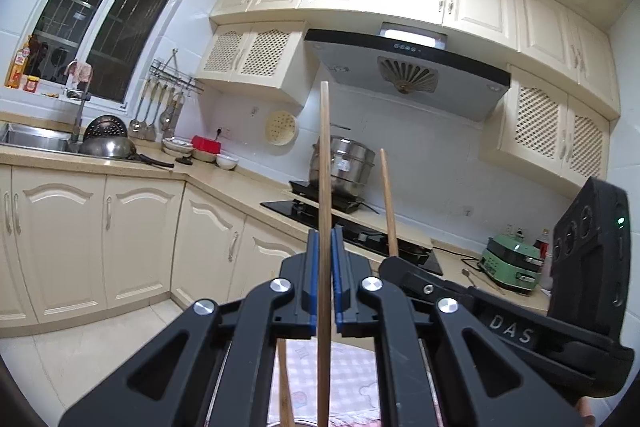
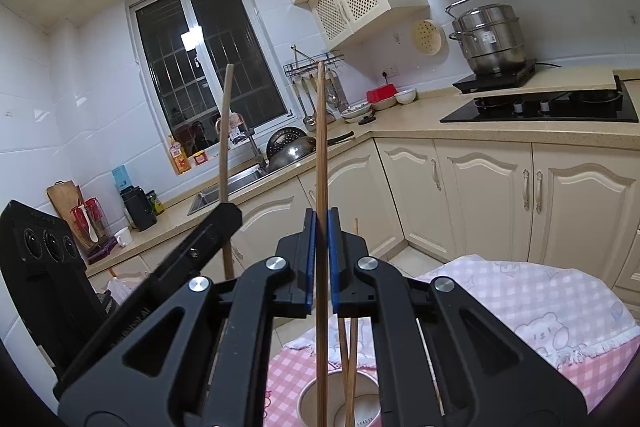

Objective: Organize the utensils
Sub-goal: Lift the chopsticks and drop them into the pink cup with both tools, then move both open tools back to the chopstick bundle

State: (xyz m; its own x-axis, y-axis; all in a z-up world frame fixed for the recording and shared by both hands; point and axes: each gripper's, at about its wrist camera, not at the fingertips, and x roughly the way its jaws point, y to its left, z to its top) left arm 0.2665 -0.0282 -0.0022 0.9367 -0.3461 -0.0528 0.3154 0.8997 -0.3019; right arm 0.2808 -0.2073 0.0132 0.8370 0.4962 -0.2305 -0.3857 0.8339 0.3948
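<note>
My left gripper [image 1: 325,241] is shut on a wooden chopstick [image 1: 324,163] that stands upright between its blue pads. My right gripper [image 2: 321,223] is shut on another wooden chopstick [image 2: 320,155], also upright. Each gripper shows in the other's view: the right one [image 1: 394,263] with its chopstick [image 1: 387,195], the left one [image 2: 230,213] with its chopstick [image 2: 225,131]. Below the right gripper a white cup-like holder [image 2: 362,385] stands on a pink checked cloth [image 2: 520,303] and holds two more chopsticks [image 2: 351,359]. Both held chopsticks point down toward the holder.
The kitchen counter [image 1: 224,179] runs behind with a sink [image 1: 32,139], bowls, a gas stove [image 1: 352,223] with a steel pot [image 1: 344,163], and a green appliance [image 1: 512,259]. A cutting board [image 2: 64,199] and cups stand on the counter at the left of the right wrist view.
</note>
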